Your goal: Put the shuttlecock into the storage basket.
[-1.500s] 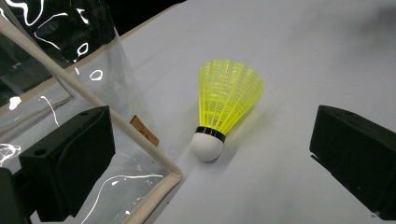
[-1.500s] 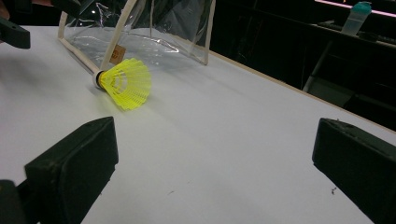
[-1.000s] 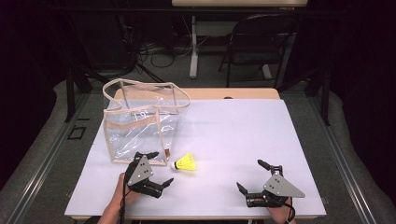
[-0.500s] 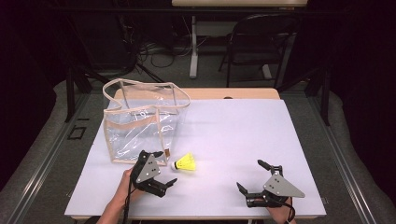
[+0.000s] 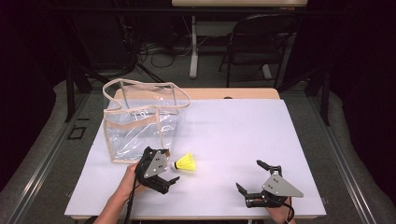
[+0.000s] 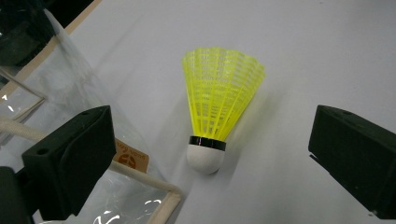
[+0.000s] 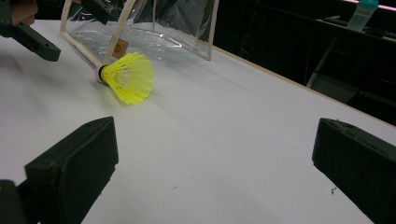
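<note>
A yellow shuttlecock (image 5: 186, 163) with a white cork lies on its side on the white table (image 5: 243, 130), just off the near right corner of a clear plastic bag (image 5: 140, 121) with tan trim. My left gripper (image 5: 170, 166) is open right at the cork end. In the left gripper view the shuttlecock (image 6: 219, 102) lies between the two spread jaws, touching neither, cork nearest. My right gripper (image 5: 248, 174) rests open near the table's front right with nothing in it. The right gripper view shows the shuttlecock (image 7: 128, 77) far off on the left, beside the bag (image 7: 140, 32).
The bag stands upright with its top open and its handles drooping. A wooden strip (image 5: 233, 93) edges the table's far side. Beyond it stand a dark chair (image 5: 261, 42) and cables on the floor. A bottle (image 7: 362, 14) sits on a far surface.
My left gripper has moved forward and to the right, up to the shuttlecock's cork end, staying open. The right gripper and the shuttlecock have not moved.
</note>
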`<control>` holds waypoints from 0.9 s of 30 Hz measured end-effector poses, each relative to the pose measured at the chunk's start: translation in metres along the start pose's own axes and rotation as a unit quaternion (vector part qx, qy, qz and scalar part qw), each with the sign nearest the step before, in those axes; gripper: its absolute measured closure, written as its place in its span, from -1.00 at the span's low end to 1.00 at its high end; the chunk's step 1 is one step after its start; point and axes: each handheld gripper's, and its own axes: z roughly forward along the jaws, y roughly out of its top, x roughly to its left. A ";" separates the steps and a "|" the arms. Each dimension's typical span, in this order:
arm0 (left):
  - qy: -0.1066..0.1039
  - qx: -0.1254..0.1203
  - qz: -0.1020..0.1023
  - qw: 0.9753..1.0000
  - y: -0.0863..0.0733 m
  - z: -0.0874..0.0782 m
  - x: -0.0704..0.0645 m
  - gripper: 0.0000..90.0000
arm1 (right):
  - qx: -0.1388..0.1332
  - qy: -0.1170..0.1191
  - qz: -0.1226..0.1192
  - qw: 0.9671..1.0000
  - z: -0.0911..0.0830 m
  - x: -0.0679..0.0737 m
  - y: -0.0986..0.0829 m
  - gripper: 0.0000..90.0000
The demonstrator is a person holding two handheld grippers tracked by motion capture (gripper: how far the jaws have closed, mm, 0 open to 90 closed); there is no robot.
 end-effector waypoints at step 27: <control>-0.068 0.119 0.030 0.990 0.008 0.027 0.017 -0.34 | 0.005 0.002 0.000 1.000 0.001 0.000 0.000 -1.00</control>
